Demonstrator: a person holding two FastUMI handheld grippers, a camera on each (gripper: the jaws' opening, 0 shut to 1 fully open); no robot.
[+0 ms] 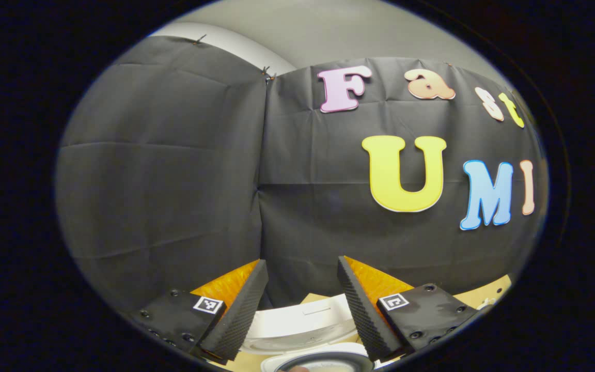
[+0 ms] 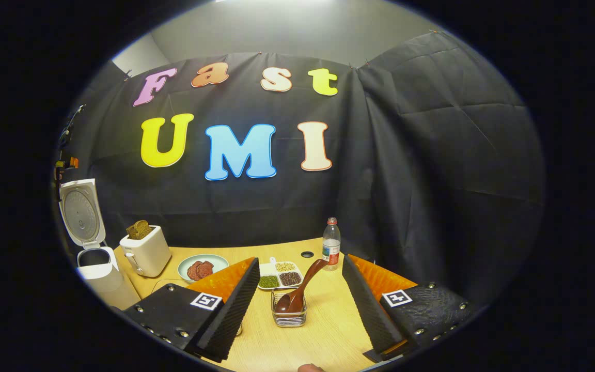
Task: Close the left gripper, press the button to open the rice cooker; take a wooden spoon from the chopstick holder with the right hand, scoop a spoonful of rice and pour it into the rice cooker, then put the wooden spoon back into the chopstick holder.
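Observation:
In the right gripper view, the white rice cooker stands at the far left of the table with its lid raised. A dark wooden spoon rests bowl-down in the wire chopstick holder, its handle leaning up to the right. My right gripper hangs open above and just short of the holder, holding nothing. In the left gripper view, my left gripper is open, with the cooker's white lid and the pot rim close below its fingers.
On the wooden table stand a white toaster with bread in it, a plate of meat slices, a divided dish of beans and pale grains, and a water bottle. Black cloth walls close the back and sides.

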